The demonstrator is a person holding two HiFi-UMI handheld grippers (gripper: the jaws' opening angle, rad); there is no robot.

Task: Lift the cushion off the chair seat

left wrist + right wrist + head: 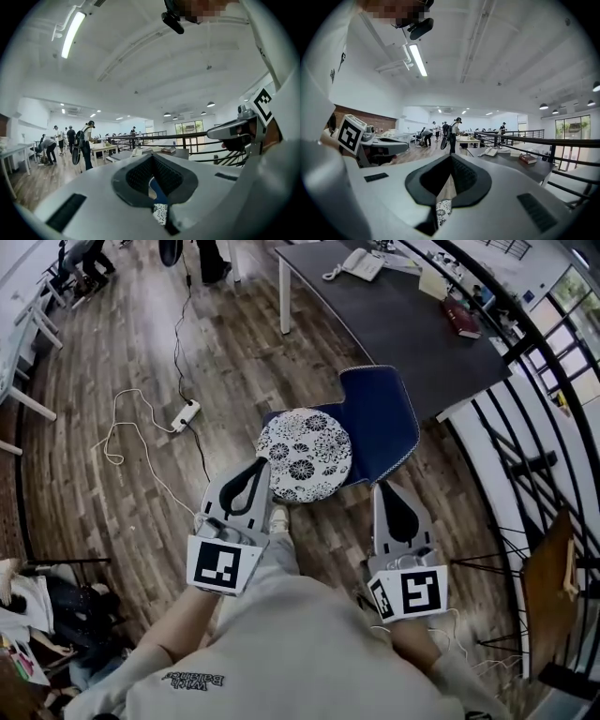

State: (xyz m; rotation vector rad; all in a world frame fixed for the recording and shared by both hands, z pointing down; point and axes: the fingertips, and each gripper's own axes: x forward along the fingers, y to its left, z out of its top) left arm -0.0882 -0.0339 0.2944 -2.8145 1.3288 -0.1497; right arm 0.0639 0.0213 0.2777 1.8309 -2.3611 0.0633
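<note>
Grey jaws on both tools are sitting clenched on nothing. The left gripper (260, 465) and right gripper (387, 488) are each showing tips pressed together, and in the two gripper views only a sliver of patterned fabric is peeking through the slot behind them. Both are pointing roughly level, side by side ahead of the person, probably spaced so the seat can be met from two sides. The cushion (304, 454), round and white with a dark floral print, is lying flat on the seat of the blue chair (386, 418). It is nearer the left gripper, whose tip is appearing just beside the rim; contact cannot be confirmed. Judgement: this is looking like an approach with the lift not yet begun, and the jaws will need opening before either can pinch the edge. The chair is standing on the wood floor (112, 352), its back toward a dark table (394, 324). A power strip (185, 414) with its cable is lying well to the left.
</note>
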